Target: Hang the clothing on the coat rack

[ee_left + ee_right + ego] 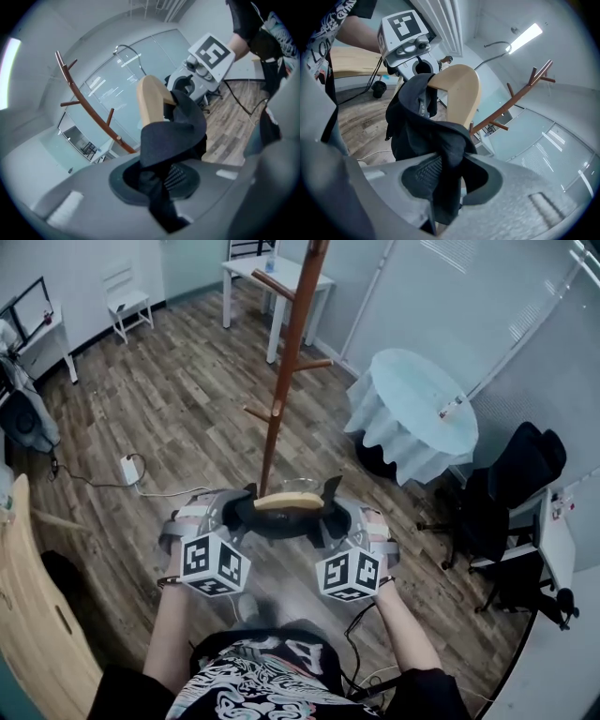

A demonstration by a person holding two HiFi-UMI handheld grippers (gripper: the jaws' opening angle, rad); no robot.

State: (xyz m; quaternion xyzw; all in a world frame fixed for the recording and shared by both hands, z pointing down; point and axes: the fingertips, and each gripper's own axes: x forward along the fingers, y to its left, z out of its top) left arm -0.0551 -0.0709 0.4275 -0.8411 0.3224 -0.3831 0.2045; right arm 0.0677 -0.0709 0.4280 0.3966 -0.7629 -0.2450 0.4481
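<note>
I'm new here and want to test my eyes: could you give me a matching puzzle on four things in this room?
1. garment
2. hanger
3. coat rack
4. round table

a. draped with a pale cloth
b. dark, gripped at both ends
c. pale wood, partly covered by fabric
d. reddish-brown, standing on the floor

Pairs: 1-b, 2-c, 3-d, 4-a

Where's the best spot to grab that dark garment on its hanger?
The dark garment at each shoulder end, one claw from either side, as the left claw and right claw hold it: the wooden hanger is wide and curved, so end grips should keep it level and its wire hook free.
</note>
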